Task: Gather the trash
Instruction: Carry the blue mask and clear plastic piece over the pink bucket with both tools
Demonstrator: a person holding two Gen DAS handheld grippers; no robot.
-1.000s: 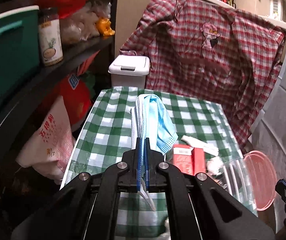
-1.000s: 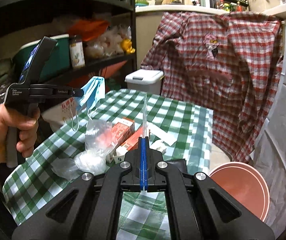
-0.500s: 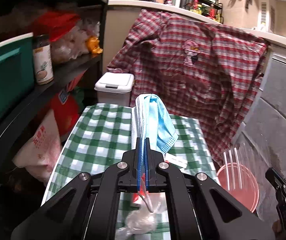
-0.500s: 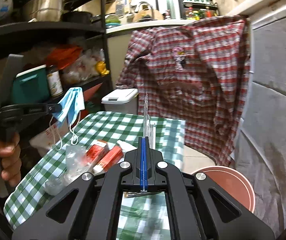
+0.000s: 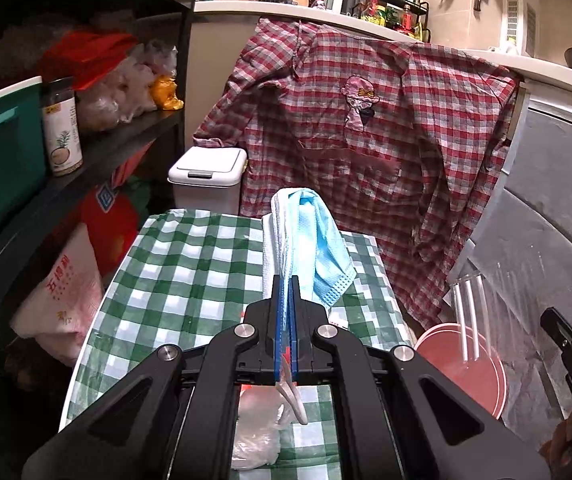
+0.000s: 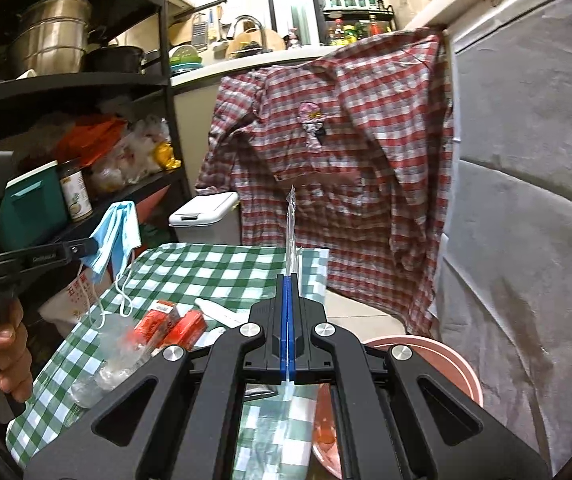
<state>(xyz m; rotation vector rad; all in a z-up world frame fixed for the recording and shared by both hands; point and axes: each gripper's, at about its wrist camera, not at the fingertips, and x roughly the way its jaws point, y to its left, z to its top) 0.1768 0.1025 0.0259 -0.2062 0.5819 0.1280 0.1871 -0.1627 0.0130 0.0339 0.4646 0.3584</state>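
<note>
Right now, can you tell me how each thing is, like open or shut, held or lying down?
left gripper: shut on the face mask.
face mask: held up, hanging folded.
right gripper: shut on the clear plastic wrapper.
clear plastic wrapper: held, sticking upright.
white bin: lid shut.
pink tub: open on top.
red cartons: lying on the table.

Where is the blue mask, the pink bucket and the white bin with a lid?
blue mask (image 5: 322,248), left wrist view, on its hanging blue fold.
pink bucket (image 6: 466,376), right wrist view, on its right rim.
white bin (image 5: 206,192), left wrist view, on its front wall under the lid.
</note>
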